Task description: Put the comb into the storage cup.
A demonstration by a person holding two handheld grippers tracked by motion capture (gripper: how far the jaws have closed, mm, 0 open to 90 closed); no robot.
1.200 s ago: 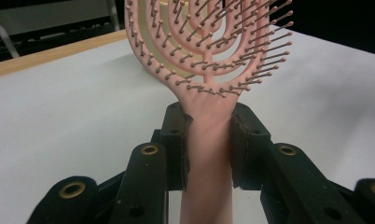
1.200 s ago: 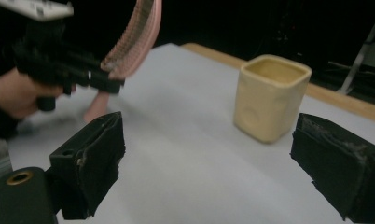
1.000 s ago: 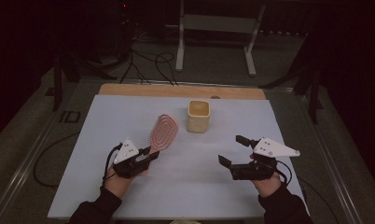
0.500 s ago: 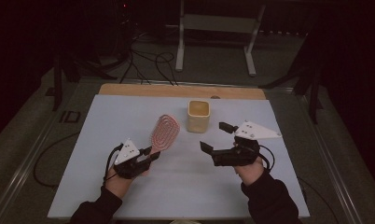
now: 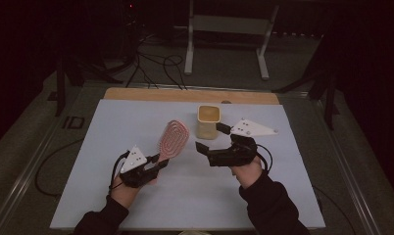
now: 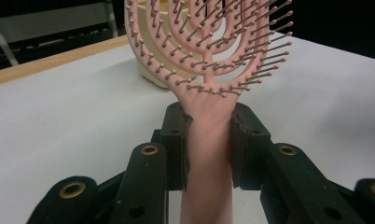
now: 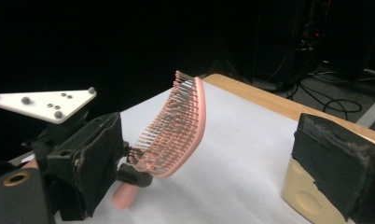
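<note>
White table [image 5: 111,122]: left tool [image 5: 153,164] clamps pink brush [image 5: 173,138] handle; right tool [image 5: 212,139] spread wide beside yellow cup [image 5: 208,121].

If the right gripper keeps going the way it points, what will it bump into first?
Probably the pink hairbrush, held by the left gripper. The open right gripper points straight at it. The yellow cup sits off to one side.

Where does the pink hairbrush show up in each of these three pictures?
High view: the hairbrush lies left of centre, handle in the left gripper.
Left gripper view: it rises up the middle, handle clamped between the two black jaws, bristles at top.
Right gripper view: it sits in the centre, seen edge-on, bristles facing left.
Shared landmark: the yellow cup, close by the brush in all three.
</note>
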